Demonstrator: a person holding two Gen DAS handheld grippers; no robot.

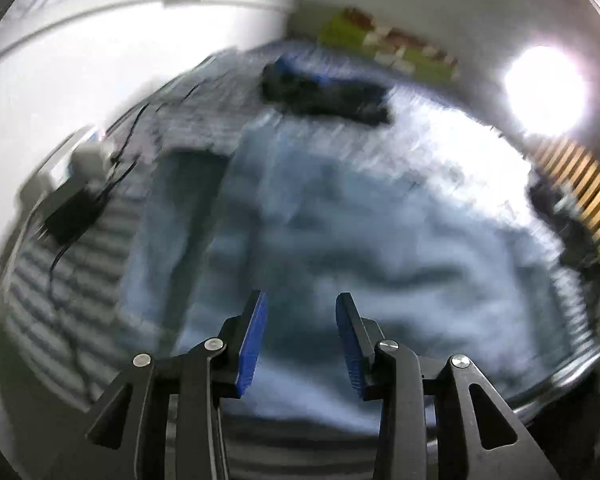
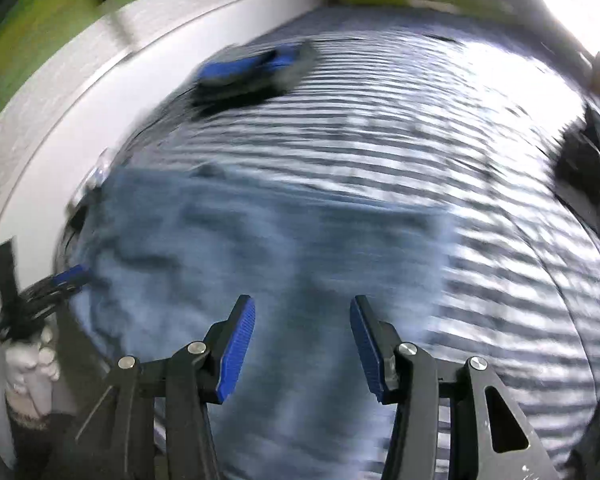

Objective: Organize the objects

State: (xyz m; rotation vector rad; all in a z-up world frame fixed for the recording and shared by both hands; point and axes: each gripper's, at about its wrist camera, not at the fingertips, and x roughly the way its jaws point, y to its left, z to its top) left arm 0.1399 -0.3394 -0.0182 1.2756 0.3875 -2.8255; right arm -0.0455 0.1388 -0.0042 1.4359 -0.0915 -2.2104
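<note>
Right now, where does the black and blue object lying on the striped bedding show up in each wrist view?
Left wrist view: the black and blue object lies at upper centre, beyond the light blue cloth.
Right wrist view: it sits at upper left, near the white wall.
Shared landmark: the light blue cloth spread on the striped bedding, beneath both grippers.

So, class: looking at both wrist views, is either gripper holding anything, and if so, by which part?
Nothing is held. The left gripper and the right gripper both stand open, with only the light blue cloth on the striped bed showing between their pads.
</note>
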